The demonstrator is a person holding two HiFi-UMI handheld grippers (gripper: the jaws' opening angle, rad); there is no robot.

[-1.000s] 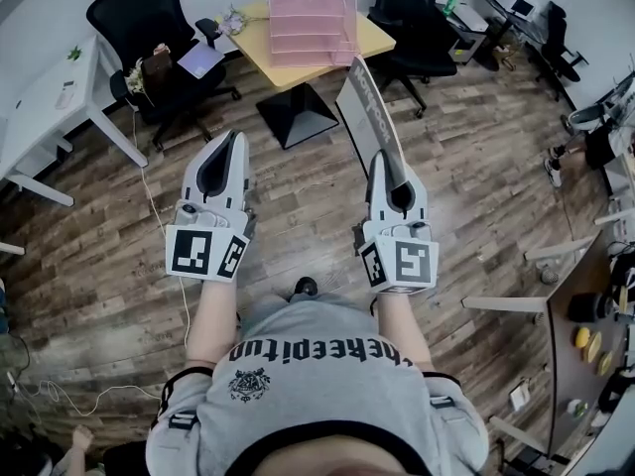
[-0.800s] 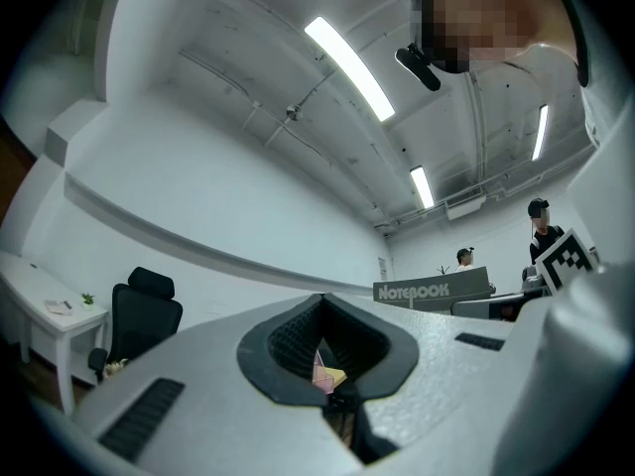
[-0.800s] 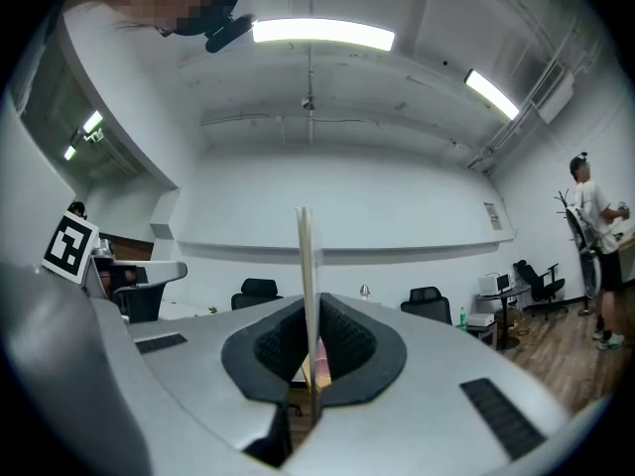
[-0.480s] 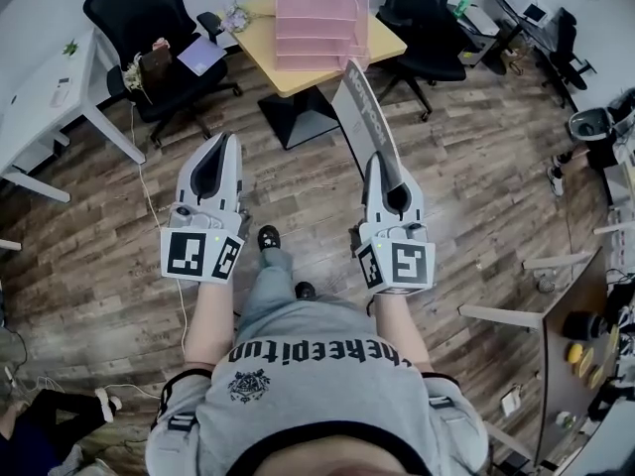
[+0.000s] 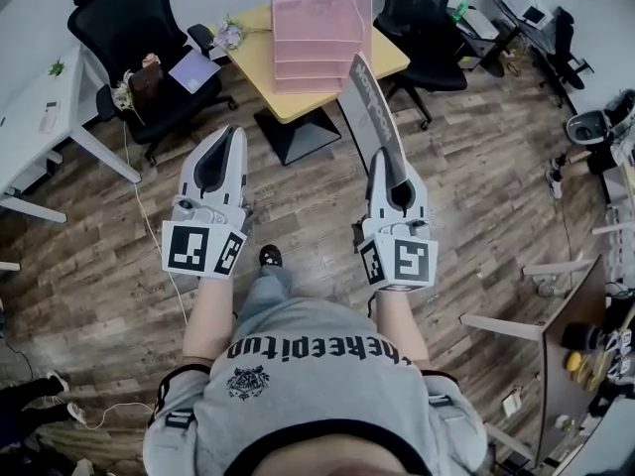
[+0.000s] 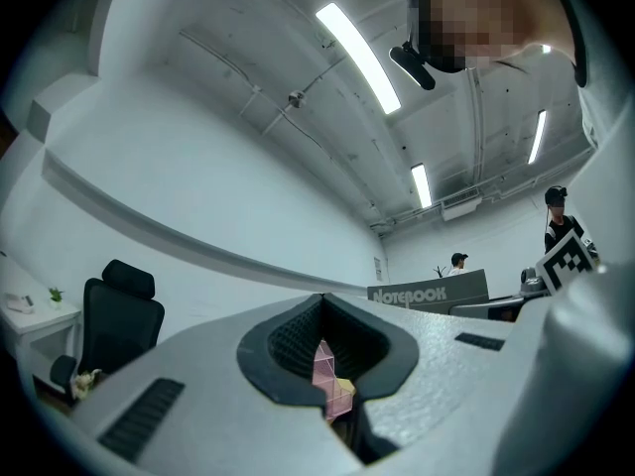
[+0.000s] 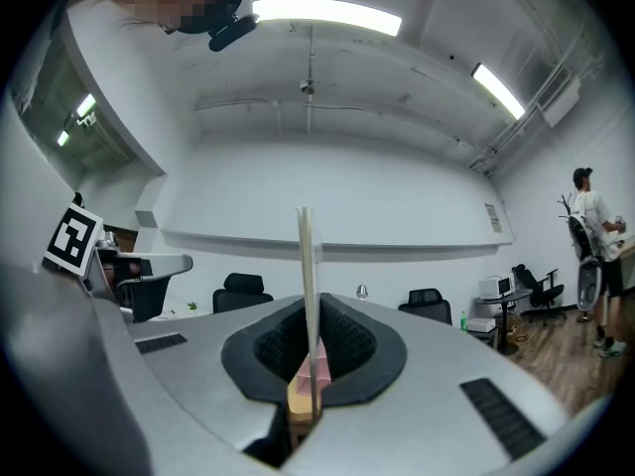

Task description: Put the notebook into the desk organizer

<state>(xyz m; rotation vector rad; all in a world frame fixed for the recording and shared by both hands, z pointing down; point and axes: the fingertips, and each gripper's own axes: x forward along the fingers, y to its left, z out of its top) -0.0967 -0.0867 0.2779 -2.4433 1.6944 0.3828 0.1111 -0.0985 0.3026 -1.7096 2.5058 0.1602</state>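
From the head view, your right gripper [image 5: 383, 155] is clenched on the near end of the grey notebook [image 5: 365, 107]. The notebook stands on edge. Its long axis runs away from you along the line of the jaws and leans a little left, and its far end points at the pink desk organizer [image 5: 319, 20]. The printed word runs along that long axis. The organizer stands on the wooden table [image 5: 254, 56], stacked tiers one above another. What lies in them cannot be told from here. The notebook's far end overlaps the table's near edge in this view, just beside the organizer's right corner. Your left gripper [image 5: 234, 132] points the same way, beside the right one and apart from it. Its jaws are together on nothing.

In the left gripper view, the left gripper [image 6: 319, 297] has its tips meeting, with only the hollow between the pads. A sliver of the pink organizer [image 6: 324, 373] shows through that hollow. The notebook [image 6: 429, 293] shows to the right with its printed face toward this camera and its long side level.

In the right gripper view, the right gripper [image 7: 310, 300] grasps the notebook [image 7: 306, 266]. You see it edge-on as a thin upright strip rising from between the pads. Behind it, low in the gap, show the pink organizer [image 7: 322, 367] and a bit of the table [image 7: 299, 397].
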